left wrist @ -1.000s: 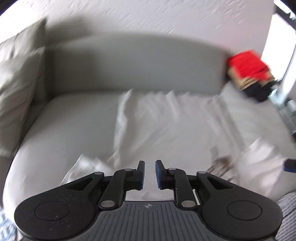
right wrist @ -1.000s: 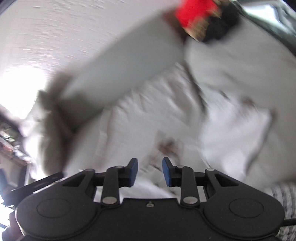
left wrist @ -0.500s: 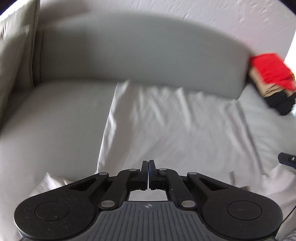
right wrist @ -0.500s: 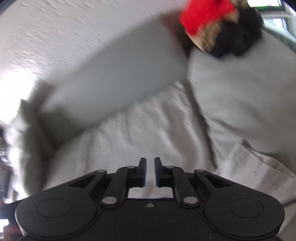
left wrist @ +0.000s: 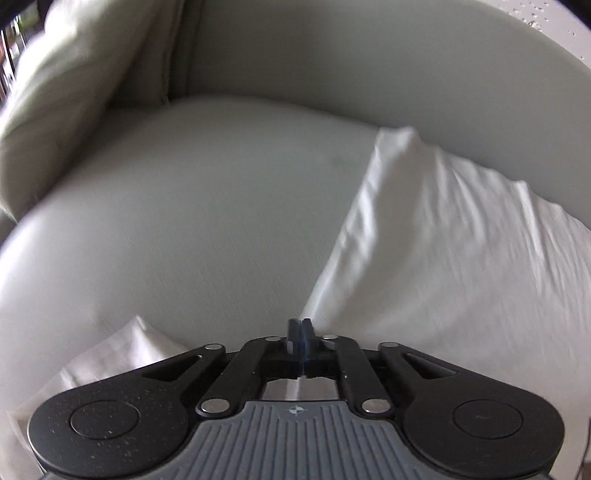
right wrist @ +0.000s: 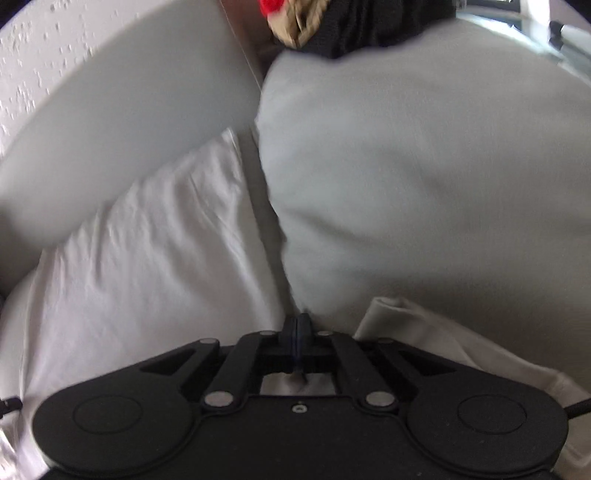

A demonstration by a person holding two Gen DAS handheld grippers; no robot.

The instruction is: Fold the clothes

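Observation:
A white garment (left wrist: 461, 258) lies spread flat on the grey sofa seat (left wrist: 203, 221). In the left wrist view my left gripper (left wrist: 300, 325) is shut, its tips at the garment's near left edge, with no cloth showing between the pads. A white sleeve (left wrist: 122, 354) sticks out at lower left. In the right wrist view the same garment (right wrist: 147, 258) fills the left side. My right gripper (right wrist: 297, 319) is closing, pads almost together, at the garment's right edge beside the seat-cushion seam. No cloth is clearly visible between them. Another sleeve (right wrist: 424, 332) lies to its right.
The sofa backrest (left wrist: 369, 66) curves behind the garment, and a pale pillow (left wrist: 74, 81) leans in the left corner. A second seat cushion (right wrist: 424, 166) rises on the right. On it, at the far end, sits a stack of red, tan and black folded clothes (right wrist: 332, 22).
Both grippers have dropped close to the garment's near edge and moved apart toward its two sides. Both sets of jaws went from open to shut.

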